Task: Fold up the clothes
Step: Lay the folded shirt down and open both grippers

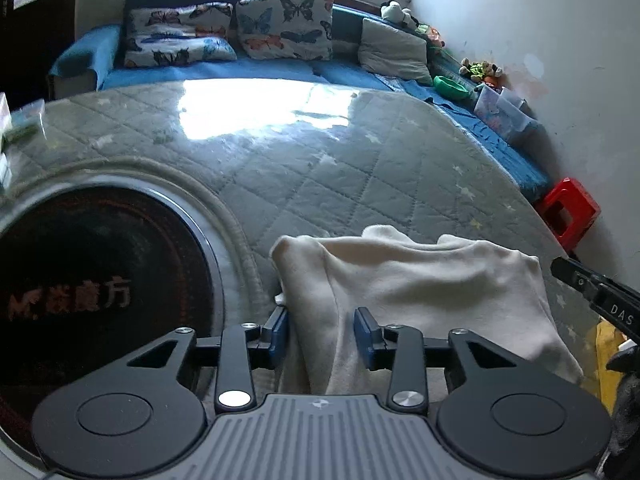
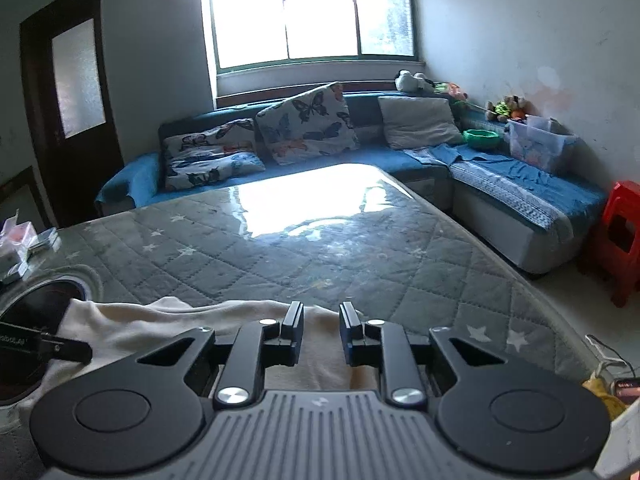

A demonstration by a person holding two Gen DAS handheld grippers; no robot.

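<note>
A cream-white garment [image 1: 420, 292] lies bunched on the grey quilted table cover [image 1: 320, 168] near the front edge. My left gripper [image 1: 322, 334] is open, its blue-padded jaws straddling the garment's left part without closing on it. The right gripper's finger [image 1: 592, 284] pokes in at the garment's right edge. In the right wrist view the garment [image 2: 168, 324] lies under and to the left of my right gripper [image 2: 320, 330], which is open with a narrow gap and nothing between the jaws. The left gripper's finger [image 2: 60, 346] shows at the left.
A round black heater plate [image 1: 92, 300] is set into the table at the left. Small boxes [image 2: 20, 248] sit at the table's far left. A blue sofa [image 2: 500, 184] with cushions runs behind and to the right. A red stool [image 2: 620, 240] stands at the right.
</note>
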